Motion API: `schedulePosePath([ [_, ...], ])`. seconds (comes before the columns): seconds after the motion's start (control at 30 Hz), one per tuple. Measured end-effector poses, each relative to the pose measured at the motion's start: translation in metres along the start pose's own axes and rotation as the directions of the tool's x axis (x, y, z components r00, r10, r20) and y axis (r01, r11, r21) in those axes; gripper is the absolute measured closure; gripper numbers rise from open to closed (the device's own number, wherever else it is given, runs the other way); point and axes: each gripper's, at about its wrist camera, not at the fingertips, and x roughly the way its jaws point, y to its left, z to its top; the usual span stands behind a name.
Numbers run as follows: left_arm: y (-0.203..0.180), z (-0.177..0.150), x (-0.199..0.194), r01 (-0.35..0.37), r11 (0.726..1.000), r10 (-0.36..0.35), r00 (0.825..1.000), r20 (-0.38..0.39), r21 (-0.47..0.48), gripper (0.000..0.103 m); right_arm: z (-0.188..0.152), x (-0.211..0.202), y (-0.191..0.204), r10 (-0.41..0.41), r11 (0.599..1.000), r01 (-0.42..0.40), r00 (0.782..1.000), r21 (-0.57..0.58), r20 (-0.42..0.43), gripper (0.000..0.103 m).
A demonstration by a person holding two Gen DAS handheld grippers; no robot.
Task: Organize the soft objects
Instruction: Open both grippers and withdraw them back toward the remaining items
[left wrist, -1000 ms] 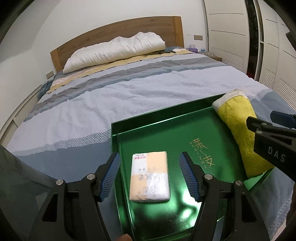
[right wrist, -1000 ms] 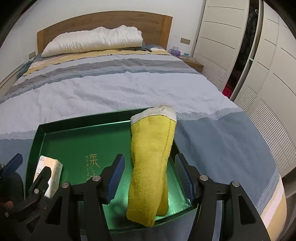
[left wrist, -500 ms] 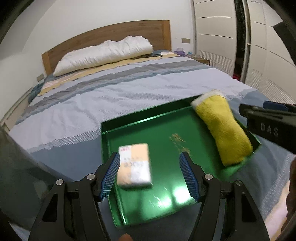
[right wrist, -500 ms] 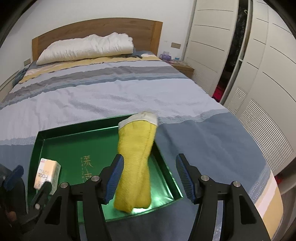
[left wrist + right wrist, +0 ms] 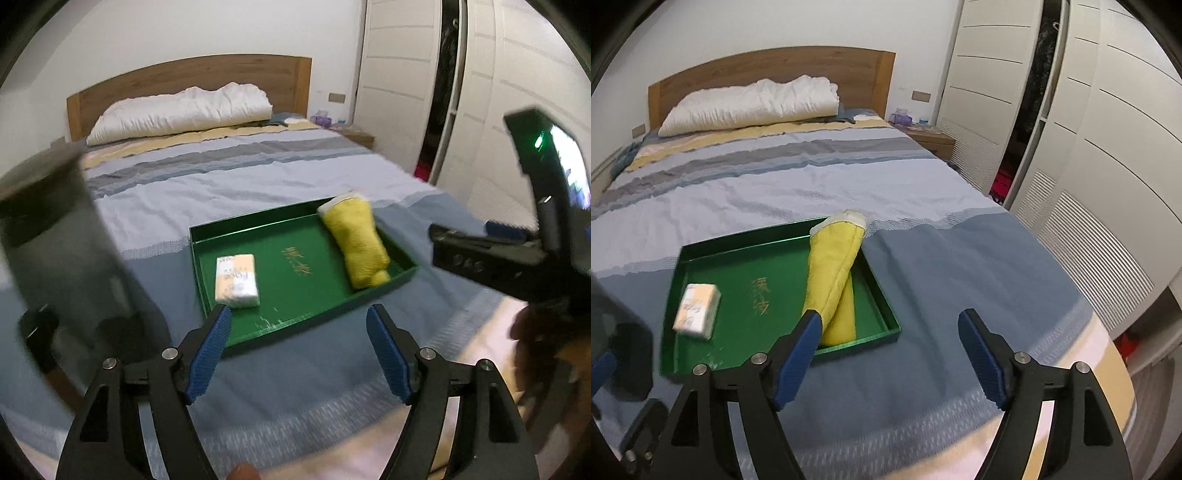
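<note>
Left gripper (image 5: 299, 332): blue ribbed pads spreading wider, nothing between them, poised over the bedspread short of the tray's near rim
Right gripper (image 5: 890, 332): jaws likewise opening and empty, hanging off the tray's near right corner
Green tray (image 5: 295, 325): shallow, glossy, rectangular, gold characters on its floor, lying flat on the bed (image 5: 221, 184)
Tissue pack (image 5: 236, 280): small soft brick in clear wrap, white and peach, at the tray's left end, just ahead of the left gripper's left pad
Yellow towel (image 5: 834, 280): terry roll with a white cuff, along the tray's right side, long axis running away from the camera, far end propped on the back rim
Key relation: pack lies ahead-left of the left gripper, towel ahead-left of the right gripper; each hand is nearer its own item
Judgement: both soft items appear stowed in the tray
Surroundings: striped quilted cover, white pillow (image 5: 750, 107) against a wooden headboard (image 5: 768, 66), louvred white wardrobe (image 5: 1089, 166) at right
</note>
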Motion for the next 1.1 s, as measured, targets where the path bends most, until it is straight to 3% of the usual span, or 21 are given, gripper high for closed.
schedulePosePath([
  [0.13, 0.008, -0.015, -0.055, 0.067, 0.997, -0.067, 0.998, -0.002, -0.044, 0.029, -0.014, -0.049, -0.006, 0.013, 1.000, -0.013, 1.000, 0.017, 0.024, 0.021],
  [0.23, 0.017, -0.033, -0.101, 0.093, 0.995, -0.093, 0.996, 0.005, -0.047, 0.017, -0.028, -0.089, -0.006, 0.043, 0.999, -0.045, 0.998, 0.031, 0.047, 0.017],
  [0.37, 0.033, -0.060, -0.156, 0.085, 0.996, -0.085, 0.996, 0.003, -0.012, 0.017, -0.050, -0.146, 0.003, 0.107, 0.994, -0.109, 0.991, 0.027, 0.082, 0.017],
  [0.6, 0.087, -0.107, -0.228, -0.054, 0.998, 0.054, 0.999, 0.000, 0.012, 0.017, -0.100, -0.226, 0.028, 0.242, 0.970, -0.243, 0.965, 0.004, 0.103, 0.017],
  [0.77, 0.148, -0.141, -0.258, -0.155, 0.987, 0.153, 0.988, -0.034, -0.045, 0.017, -0.130, -0.270, 0.059, 0.276, 0.959, -0.266, 0.955, -0.095, 0.107, 0.017],
  [0.93, 0.220, -0.176, -0.278, -0.276, 0.953, 0.269, 0.960, -0.071, -0.122, 0.017, -0.162, -0.306, 0.108, 0.369, 0.918, -0.351, 0.926, -0.186, 0.076, 0.017],
  [1.1, 0.278, -0.207, -0.291, -0.345, 0.920, 0.324, 0.937, -0.130, -0.187, 0.017, -0.191, -0.321, 0.139, 0.449, 0.879, -0.440, 0.893, -0.183, 0.009, 0.017],
])
